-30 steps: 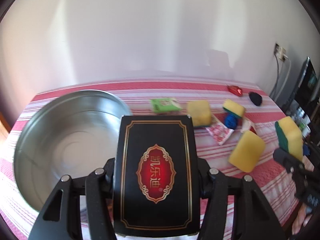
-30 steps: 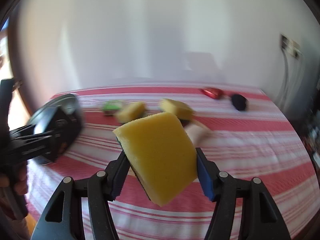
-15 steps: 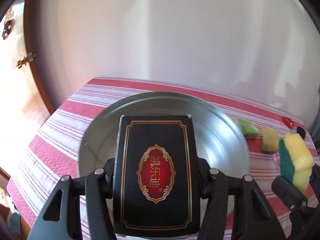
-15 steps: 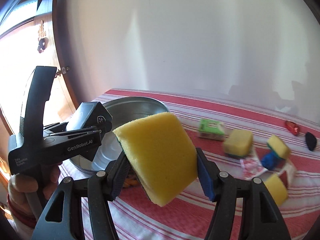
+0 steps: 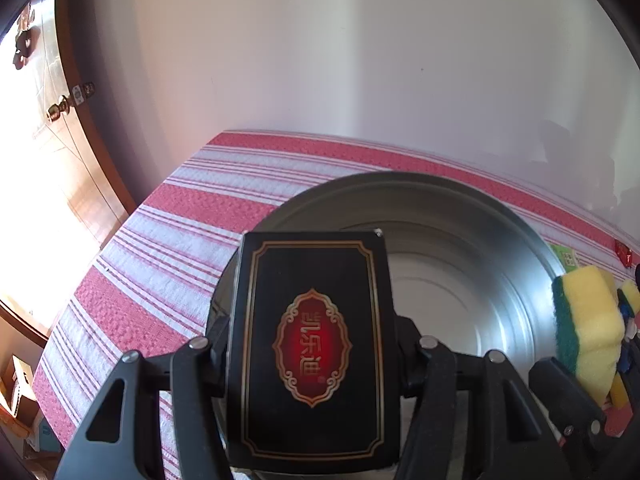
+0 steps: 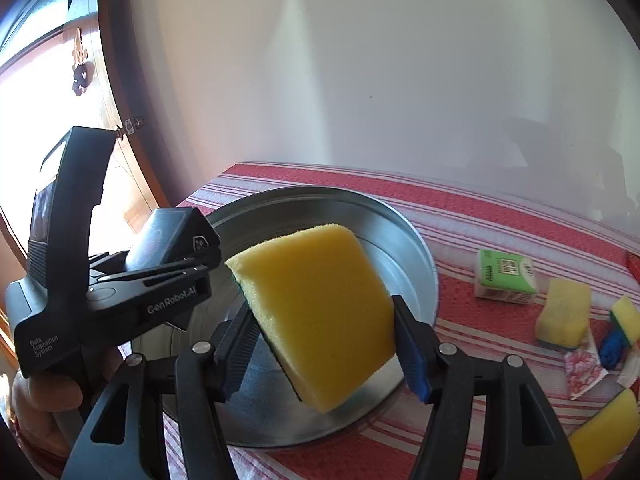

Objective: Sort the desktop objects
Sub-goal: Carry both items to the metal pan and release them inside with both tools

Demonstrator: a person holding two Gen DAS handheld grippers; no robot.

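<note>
A black box [image 5: 312, 360] with a red and gold emblem is clamped upright in my left gripper [image 5: 314, 336], whose pads press on its two sides. It hangs over the near rim of a round metal basin [image 5: 460, 248] on the striped cloth. My right gripper [image 6: 322, 324] is shut on a yellow sponge [image 6: 316, 312] with a green scouring side, tilted above the same basin [image 6: 400, 240]. That sponge [image 5: 588, 328] shows at the right edge of the left wrist view. In the right wrist view the left gripper [image 6: 172, 240] stands at the left, held by a hand [image 6: 40, 396].
Right of the basin lie a green carton [image 6: 506, 276], two yellow sponges [image 6: 564, 314] [image 6: 608, 428], a smaller sponge [image 6: 626, 318], a blue item [image 6: 612, 346] and a pink sachet [image 6: 582, 372]. The table's left edge [image 5: 120, 240] drops off beside a wooden door [image 5: 80, 168]. A white wall stands behind.
Both grippers have swung left across the table with their loads and now hang over the basin. The loose objects have slid to the right of the views. Both grips are unchanged.
</note>
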